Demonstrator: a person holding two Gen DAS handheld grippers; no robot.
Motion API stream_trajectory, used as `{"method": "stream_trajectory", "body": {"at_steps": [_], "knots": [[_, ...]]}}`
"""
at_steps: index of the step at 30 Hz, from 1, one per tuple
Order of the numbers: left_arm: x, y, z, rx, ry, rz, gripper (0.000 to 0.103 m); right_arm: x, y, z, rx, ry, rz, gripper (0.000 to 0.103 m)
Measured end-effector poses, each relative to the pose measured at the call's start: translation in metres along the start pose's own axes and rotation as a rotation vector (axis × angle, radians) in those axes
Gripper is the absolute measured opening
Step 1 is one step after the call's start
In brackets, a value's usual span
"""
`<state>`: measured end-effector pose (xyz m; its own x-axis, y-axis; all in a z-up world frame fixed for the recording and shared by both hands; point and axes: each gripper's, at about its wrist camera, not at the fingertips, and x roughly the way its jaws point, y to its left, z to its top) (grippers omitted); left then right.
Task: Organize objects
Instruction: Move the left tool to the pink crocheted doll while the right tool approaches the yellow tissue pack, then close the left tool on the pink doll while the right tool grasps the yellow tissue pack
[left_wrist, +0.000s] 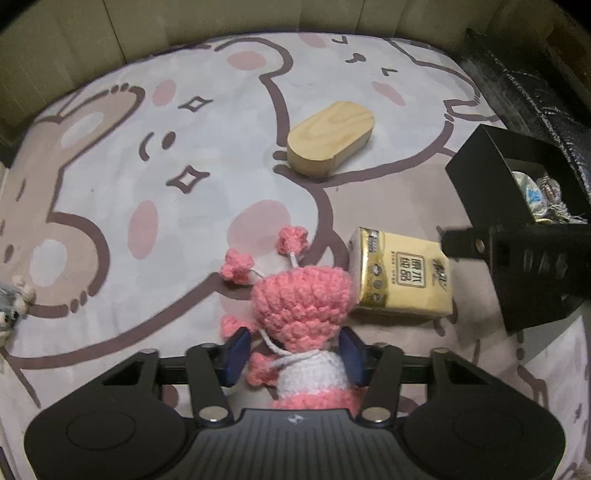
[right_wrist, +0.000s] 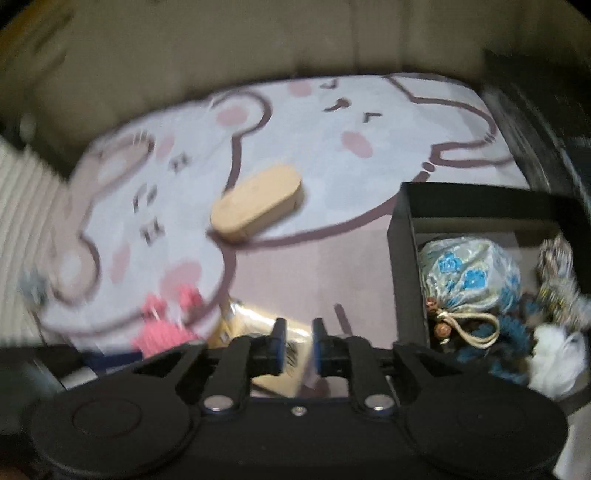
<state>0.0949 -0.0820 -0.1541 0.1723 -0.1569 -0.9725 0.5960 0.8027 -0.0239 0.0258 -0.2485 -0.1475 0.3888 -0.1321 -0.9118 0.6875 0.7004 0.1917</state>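
My left gripper (left_wrist: 293, 354) is shut on a pink and white crochet doll (left_wrist: 303, 314), its blue pads pressing the doll's sides; the doll also shows blurred in the right wrist view (right_wrist: 166, 332). A yellow tissue pack (left_wrist: 402, 273) lies just right of the doll and under my right gripper (right_wrist: 298, 347), which is nearly closed and empty. An oval wooden box (left_wrist: 332, 136) lies on the mat further ahead (right_wrist: 258, 203). A black box (right_wrist: 406, 258) at the right holds a brocade pouch (right_wrist: 469, 273) and other small items.
Everything sits on a cartoon bear and rabbit mat (left_wrist: 184, 206). The right gripper's black body (left_wrist: 524, 273) hangs in front of the black box (left_wrist: 480, 166). A small grey crochet item (left_wrist: 11, 306) lies at the mat's left edge. A beige wall runs behind.
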Motion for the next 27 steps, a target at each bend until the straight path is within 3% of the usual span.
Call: {"method": "stream_trajectory", "body": {"at_steps": [5,8,14,19,24,27], "knots": [[-0.002,0.002,-0.002,0.011,0.021,-0.024,0.039,0.005,-0.004,0.002,0.145,0.000,0.047,0.063],[-0.004,0.005,-0.004,0.017,0.025,-0.023,0.037,0.013,-0.003,0.001,0.210,0.018,0.064,0.075],[-0.009,0.012,-0.010,0.034,0.026,0.013,0.037,0.029,0.004,-0.002,0.231,0.062,0.034,0.082],[-0.009,0.025,-0.012,-0.021,0.028,0.007,0.037,0.041,0.010,-0.003,0.235,0.099,0.013,0.084],[-0.005,0.025,-0.012,-0.039,0.037,0.016,0.042,0.051,0.024,-0.005,0.100,0.136,-0.059,0.082],[0.003,0.026,-0.010,-0.055,0.055,0.027,0.046,0.049,0.024,-0.005,0.064,0.138,-0.055,0.077]]}}
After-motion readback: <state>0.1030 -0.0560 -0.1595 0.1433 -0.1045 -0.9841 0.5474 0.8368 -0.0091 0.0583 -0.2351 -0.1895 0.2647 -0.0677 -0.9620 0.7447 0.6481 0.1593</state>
